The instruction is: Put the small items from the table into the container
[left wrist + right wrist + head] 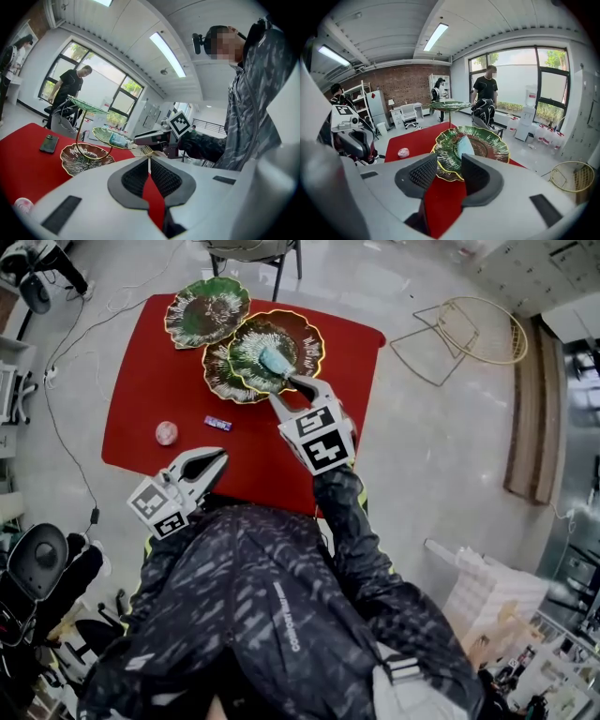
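Note:
A stand of green leaf-shaped plates is on the red table (141,399). On its middle plate (298,334) lies a pale blue packet (275,360), also seen in the right gripper view as the packet (464,145) on the plate (487,147). My right gripper (291,390) stands open just in front of that plate, and nothing is between its jaws (446,161). A pink round item (166,433) and a small purple packet (217,423) lie on the table. My left gripper (211,463) hovers shut and empty at the table's near edge (149,159).
The stand's top plate (206,310) and bottom plate (220,376) hold nothing I can see. A dark flat object (48,143) lies on the table beyond the stand. A wire basket (473,329) stands on the floor to the right. People stand by the windows.

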Demonstrator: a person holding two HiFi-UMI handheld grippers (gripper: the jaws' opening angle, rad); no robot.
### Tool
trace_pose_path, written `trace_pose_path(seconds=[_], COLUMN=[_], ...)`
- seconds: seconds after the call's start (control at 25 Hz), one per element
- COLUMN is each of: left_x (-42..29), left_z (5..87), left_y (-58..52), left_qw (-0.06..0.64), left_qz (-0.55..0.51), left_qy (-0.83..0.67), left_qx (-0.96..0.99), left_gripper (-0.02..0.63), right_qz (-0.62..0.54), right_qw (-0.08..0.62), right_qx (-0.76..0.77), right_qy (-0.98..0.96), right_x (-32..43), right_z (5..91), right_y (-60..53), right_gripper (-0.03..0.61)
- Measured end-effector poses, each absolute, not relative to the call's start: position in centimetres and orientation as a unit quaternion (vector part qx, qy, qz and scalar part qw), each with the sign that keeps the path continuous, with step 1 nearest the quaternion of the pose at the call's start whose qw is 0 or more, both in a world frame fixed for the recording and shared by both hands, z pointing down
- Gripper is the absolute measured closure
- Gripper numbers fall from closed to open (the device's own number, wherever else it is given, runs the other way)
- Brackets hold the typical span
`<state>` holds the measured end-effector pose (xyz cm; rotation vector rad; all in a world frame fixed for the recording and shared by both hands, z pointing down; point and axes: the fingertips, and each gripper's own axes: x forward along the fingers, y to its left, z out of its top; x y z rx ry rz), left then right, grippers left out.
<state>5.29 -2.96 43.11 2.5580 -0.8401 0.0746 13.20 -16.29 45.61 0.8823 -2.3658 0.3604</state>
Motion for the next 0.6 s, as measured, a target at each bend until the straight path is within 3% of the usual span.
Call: trace_pose_path(seconds=[0.6], left_x=[5.8], left_z=[43.2], left_y=[-1.5], left_qw=[0.235], left_qz=[0.024], left_qy=[-0.295], left_qx=[0.926], left_gripper=[0.598], right_qz=[0.135], right_qw=[0.305], right_qx=[0.216], right_qy=[-0.918], right_x=[7.9], right_z=[47.4], right_y=[-9.9], right_gripper=[0.422])
